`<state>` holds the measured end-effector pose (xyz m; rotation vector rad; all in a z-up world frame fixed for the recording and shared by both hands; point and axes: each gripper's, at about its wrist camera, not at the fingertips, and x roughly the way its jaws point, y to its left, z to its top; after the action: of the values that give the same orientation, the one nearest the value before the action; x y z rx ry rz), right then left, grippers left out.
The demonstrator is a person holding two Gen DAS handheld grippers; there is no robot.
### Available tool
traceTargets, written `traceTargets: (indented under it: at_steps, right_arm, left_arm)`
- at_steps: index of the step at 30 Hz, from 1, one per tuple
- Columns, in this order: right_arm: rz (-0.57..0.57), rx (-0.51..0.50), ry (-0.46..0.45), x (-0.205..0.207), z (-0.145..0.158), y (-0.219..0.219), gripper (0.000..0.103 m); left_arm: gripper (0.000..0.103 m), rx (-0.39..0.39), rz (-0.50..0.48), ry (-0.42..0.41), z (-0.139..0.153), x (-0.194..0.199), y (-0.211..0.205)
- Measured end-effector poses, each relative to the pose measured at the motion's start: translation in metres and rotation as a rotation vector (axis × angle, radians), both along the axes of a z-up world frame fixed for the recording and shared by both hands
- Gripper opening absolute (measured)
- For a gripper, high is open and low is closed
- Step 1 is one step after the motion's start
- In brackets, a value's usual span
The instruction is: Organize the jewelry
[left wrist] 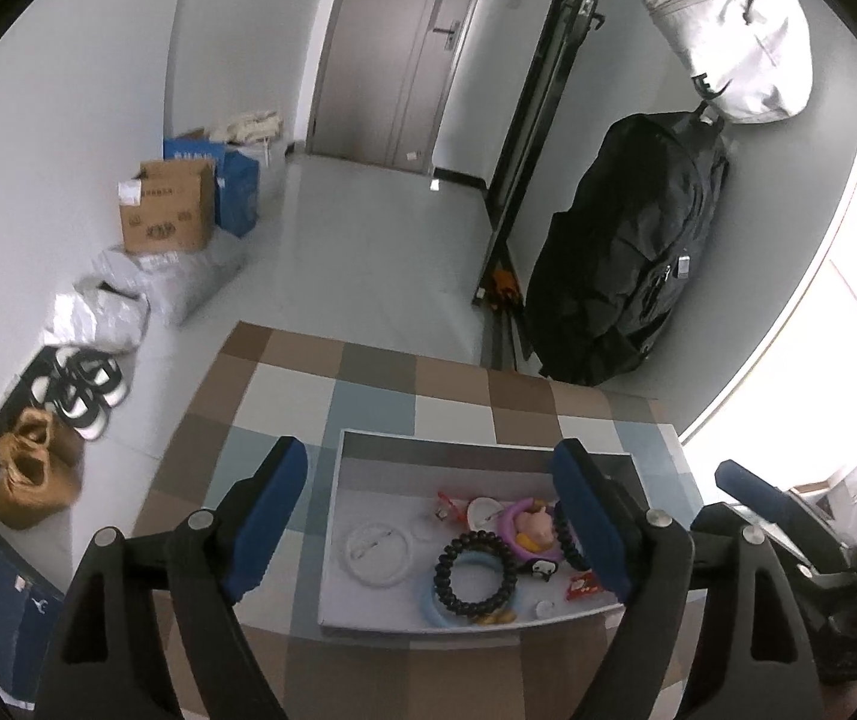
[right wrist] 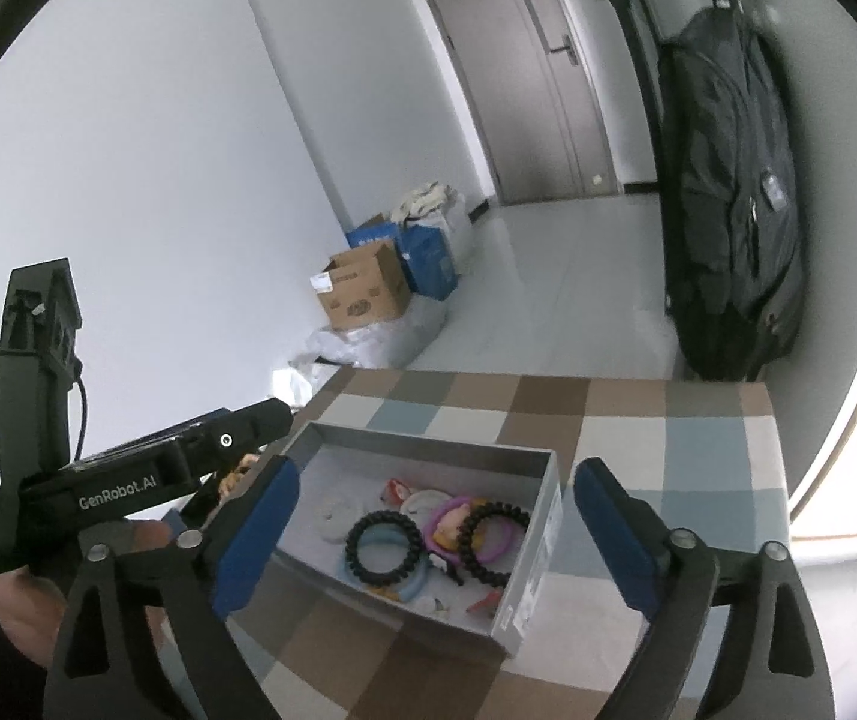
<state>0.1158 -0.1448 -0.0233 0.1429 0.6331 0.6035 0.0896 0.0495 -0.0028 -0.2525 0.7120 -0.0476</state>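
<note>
Counter: checked cloth (left wrist: 368,372) in brown, blue and white covers it.
Tray: grey tray (left wrist: 332,516) near the counter's front edge, holding black coil rings (left wrist: 476,576), a white ring (left wrist: 377,552) and a purple ring (right wrist: 458,510).
Left claw (left wrist: 428,522): spread wide, holding nothing.
Right claw (right wrist: 434,534): spread wide, holding nothing.
Room: grey door (left wrist: 398,48), cardboard box (left wrist: 167,204), black bag (left wrist: 632,252), shoes (left wrist: 83,384) on the floor.

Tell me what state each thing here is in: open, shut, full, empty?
Left gripper: fingers wide open, holding nothing.
Right gripper: fingers wide open, holding nothing.
Grey box: no lid on it, holding bracelets and trinkets.
Black spiral bracelet: lying flat, overlapping a light blue ring.
Door: shut.
Cardboard box: flaps open.
</note>
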Motion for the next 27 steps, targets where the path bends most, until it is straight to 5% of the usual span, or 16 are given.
traceTargets:
  at_steps: [27]
  right_arm:
    - [-0.062,-0.035,-0.061,-0.052,-0.003,-0.015,0.103]
  left_arm:
    - [0.082,0.147,0.101,-0.071,0.004,-0.059,-0.006]
